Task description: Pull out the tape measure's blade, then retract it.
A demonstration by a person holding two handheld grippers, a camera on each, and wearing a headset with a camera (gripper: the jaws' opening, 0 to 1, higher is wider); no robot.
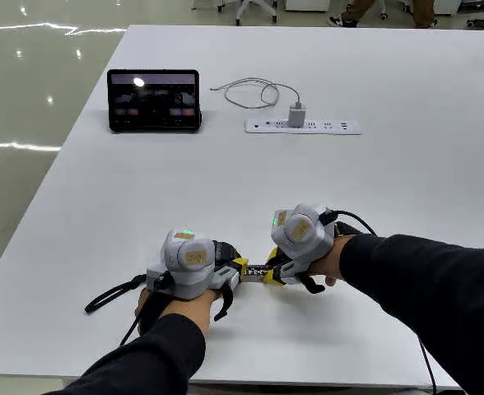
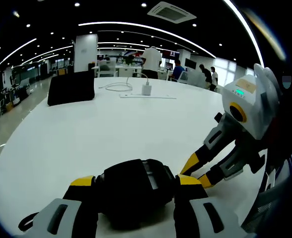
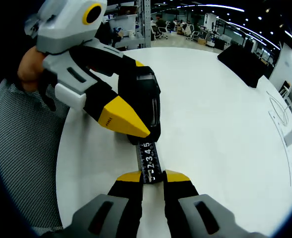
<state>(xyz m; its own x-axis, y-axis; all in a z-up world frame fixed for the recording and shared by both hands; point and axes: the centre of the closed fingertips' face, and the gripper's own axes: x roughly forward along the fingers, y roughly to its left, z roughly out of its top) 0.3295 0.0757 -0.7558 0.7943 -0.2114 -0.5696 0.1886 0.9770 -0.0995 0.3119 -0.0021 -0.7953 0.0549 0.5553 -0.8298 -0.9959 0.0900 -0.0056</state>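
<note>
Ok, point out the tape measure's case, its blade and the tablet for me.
tape measure case (image 2: 136, 191), left gripper view, on the black top of the body.
blade (image 3: 148, 158), right gripper view, on the numbered strip just out of the case.
tablet (image 1: 153, 100), head view, on the middle of its dark screen.

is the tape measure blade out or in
Out, a short way: numbered blade runs from the case in the left gripper to the right gripper, shut on it.
</note>
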